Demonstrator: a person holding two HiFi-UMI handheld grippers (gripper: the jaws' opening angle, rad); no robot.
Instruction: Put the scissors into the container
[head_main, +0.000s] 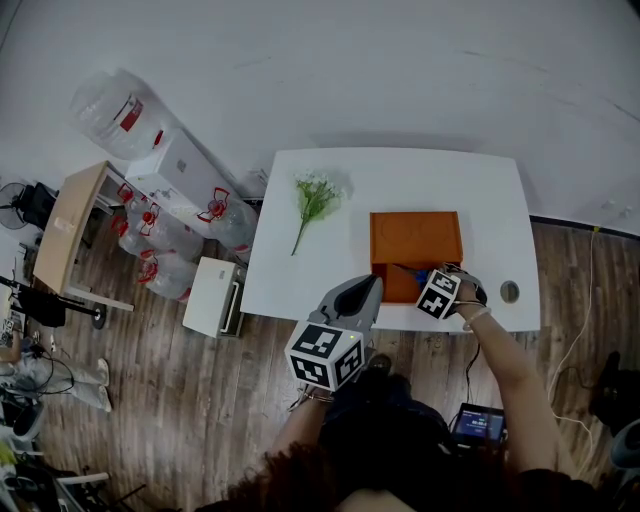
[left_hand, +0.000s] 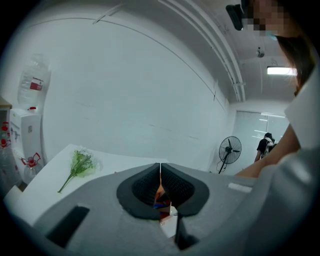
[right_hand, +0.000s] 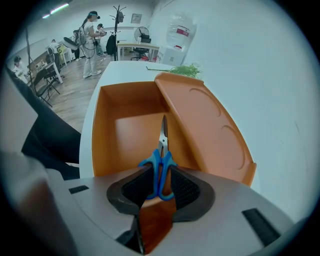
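Note:
Blue-handled scissors (right_hand: 159, 170) stand on edge between the pads of my right gripper (right_hand: 160, 182), which is shut on their handles. The blades point down into the open part of the orange container (right_hand: 102, 130). An orange lid (right_hand: 205, 125) lies slanted over the container's right part. In the head view the right gripper (head_main: 415, 275) is at the front right corner of the container (head_main: 415, 240) on the white table (head_main: 300, 270). My left gripper (head_main: 372, 285) hangs at the table's front edge, left of the container, its pads together and nothing held (left_hand: 160, 172).
A sprig of green and white flowers (head_main: 315, 195) lies on the table's left half. A small round disc (head_main: 509, 291) sits near the front right corner. Water bottles (head_main: 150, 130) and a small white cabinet (head_main: 215, 295) stand on the floor to the left.

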